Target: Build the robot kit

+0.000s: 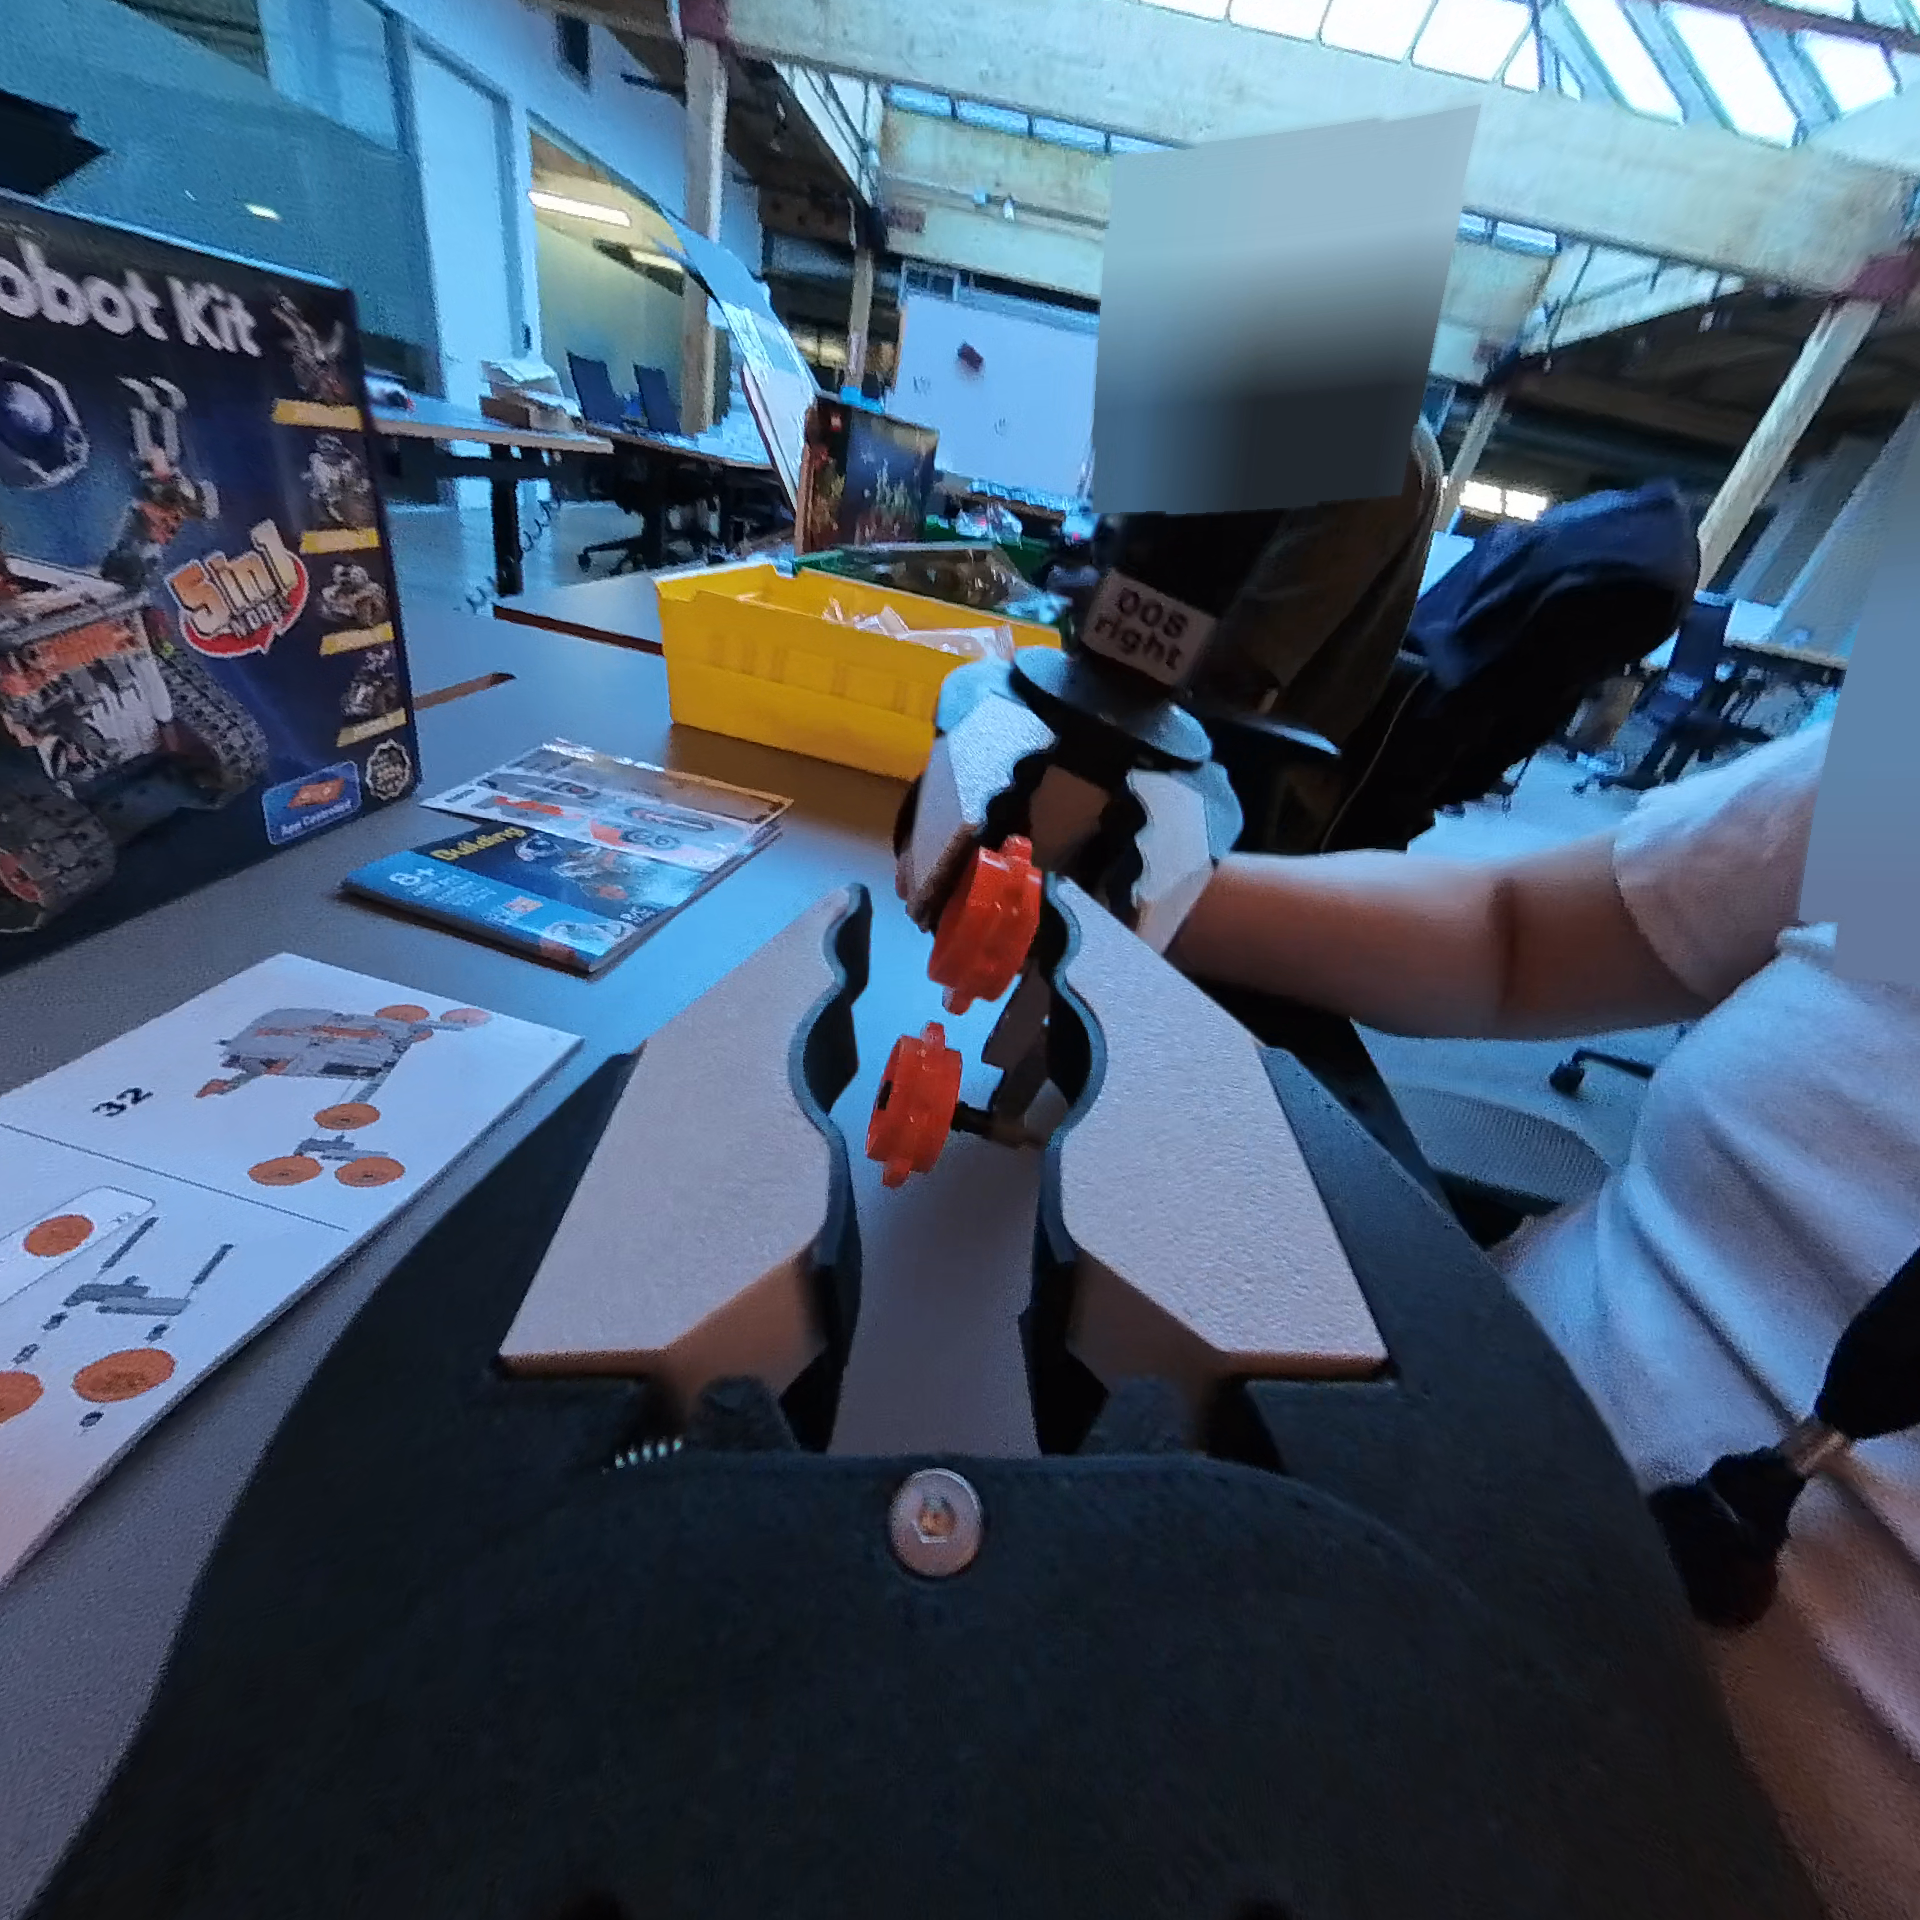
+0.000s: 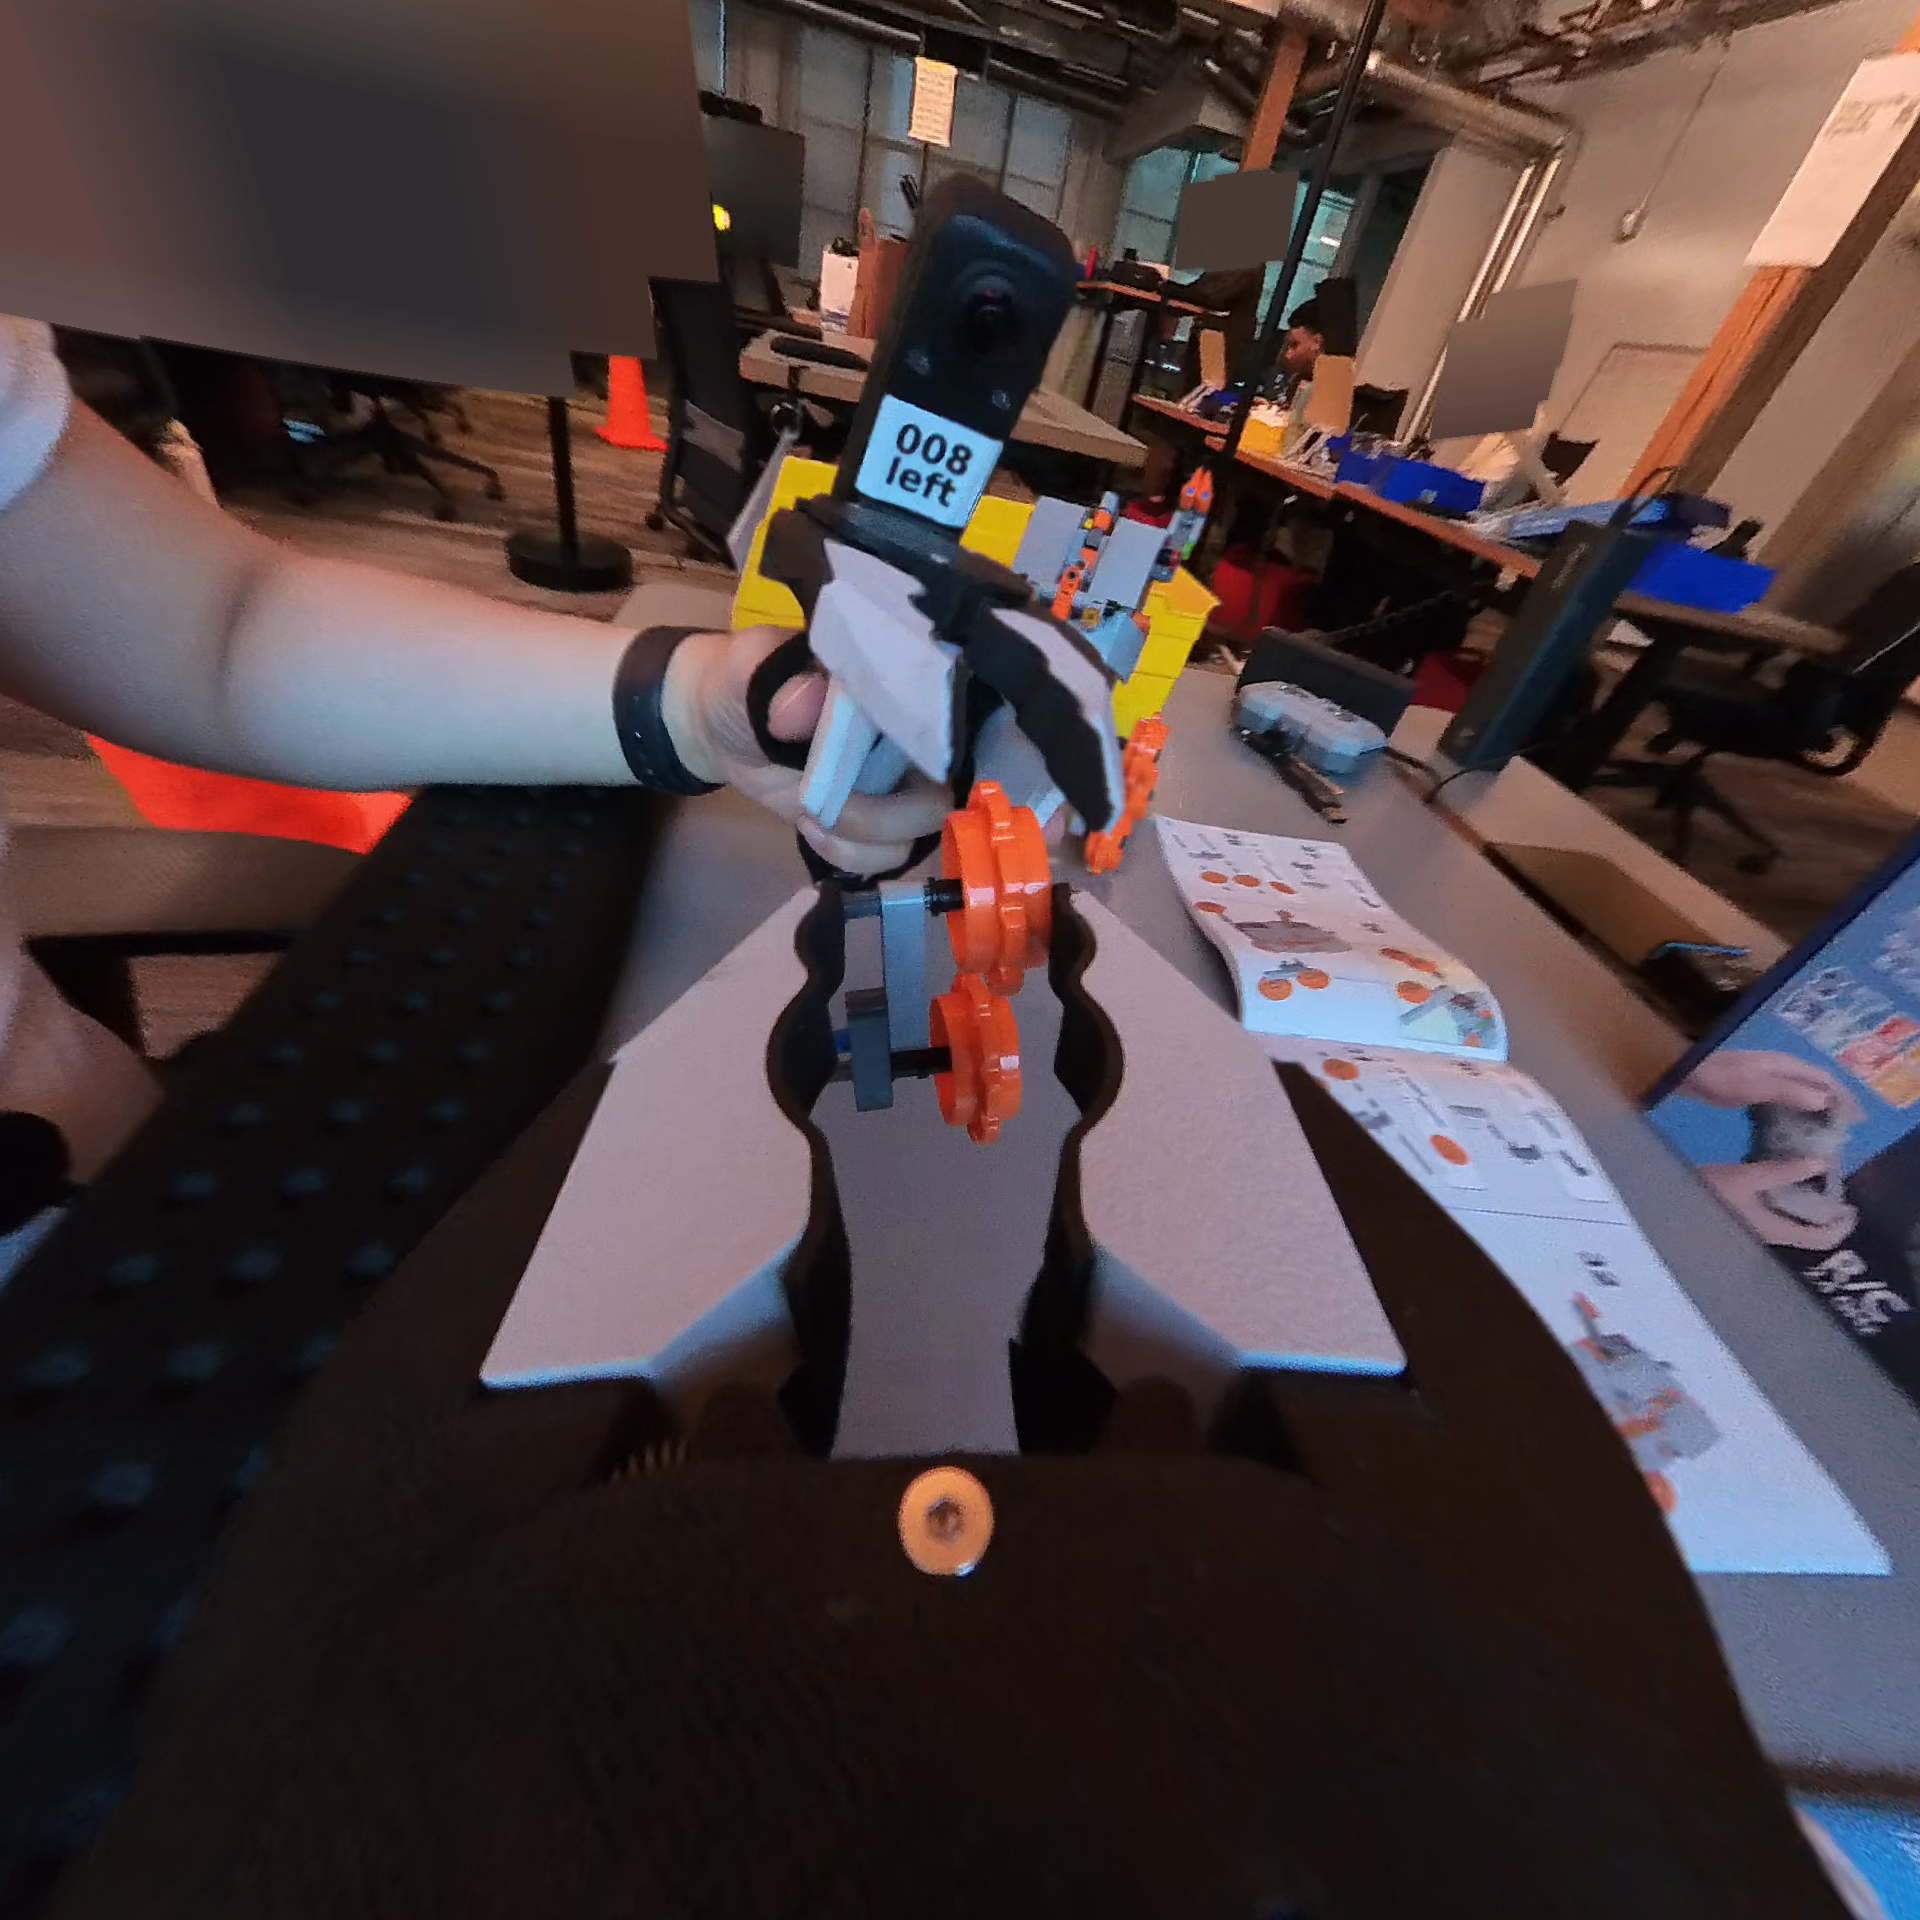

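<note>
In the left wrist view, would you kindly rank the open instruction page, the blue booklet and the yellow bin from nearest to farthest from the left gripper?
1. Open instruction page, left, beside the left gripper.
2. Blue booklet, farther left.
3. Yellow bin, far end of table.

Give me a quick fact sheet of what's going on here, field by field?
Setting: grey table in a workshop
Left gripper: jaws apart around an orange wheel piece; grip unclear
Right gripper: jaws apart around the same wheel piece; contact unclear
Piece: two orange wheels on a grey bar
Nearby: open instruction booklet, yellow bin, kit box
</note>
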